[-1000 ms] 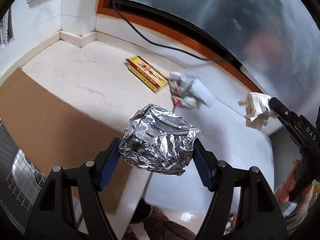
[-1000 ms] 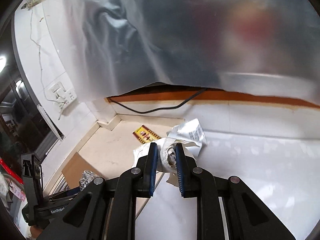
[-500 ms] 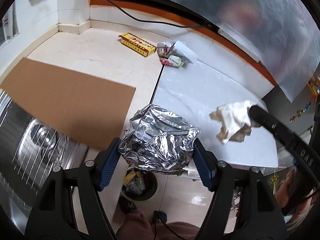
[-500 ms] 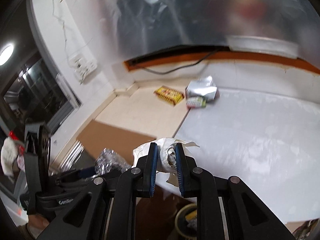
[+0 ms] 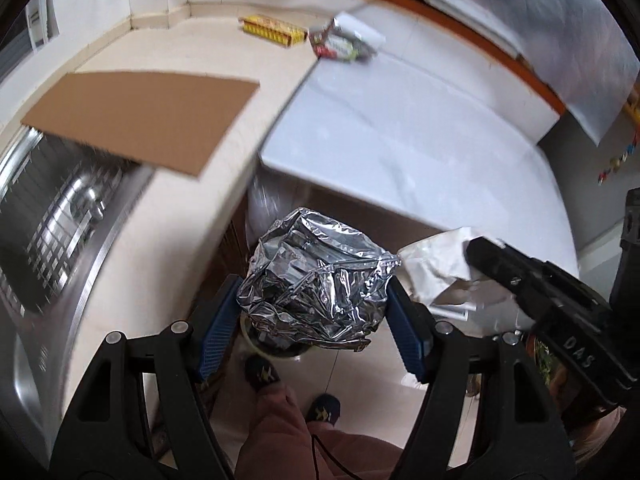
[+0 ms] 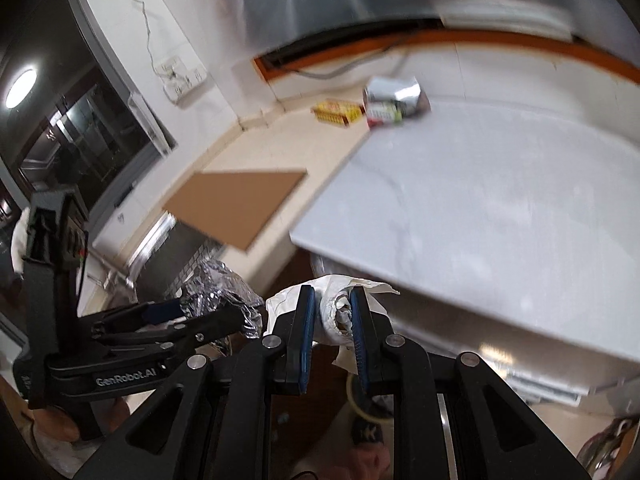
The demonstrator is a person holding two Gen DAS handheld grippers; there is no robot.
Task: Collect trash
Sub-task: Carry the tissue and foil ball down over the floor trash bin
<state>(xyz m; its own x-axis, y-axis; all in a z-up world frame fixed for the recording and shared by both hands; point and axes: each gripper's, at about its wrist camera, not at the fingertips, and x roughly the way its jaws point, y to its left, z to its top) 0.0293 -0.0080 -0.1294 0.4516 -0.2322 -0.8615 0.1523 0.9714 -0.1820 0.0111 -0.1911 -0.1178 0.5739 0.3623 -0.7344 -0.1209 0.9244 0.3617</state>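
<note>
My left gripper (image 5: 314, 308) is shut on a crumpled ball of aluminium foil (image 5: 316, 284) and holds it off the counter's front edge, above a round bin (image 5: 272, 350) on the floor, mostly hidden. My right gripper (image 6: 333, 312) is shut on a crumpled white paper wad (image 6: 334, 308), right beside the foil (image 6: 218, 284). The paper also shows in the left wrist view (image 5: 436, 268). A yellow box (image 5: 272, 31) and a silver snack wrapper (image 5: 344, 40) lie at the back of the counter.
A brown cardboard sheet (image 5: 140, 120) lies on the beige counter and overhangs a steel sink (image 5: 60, 216). A white marble top (image 5: 420, 140) is to the right. The person's legs and shoes (image 5: 262, 374) are below on the tiled floor.
Both grippers have pulled back from the counter and lowered, each still holding its trash. The counter edge, floor and bin have come into view beneath them.
</note>
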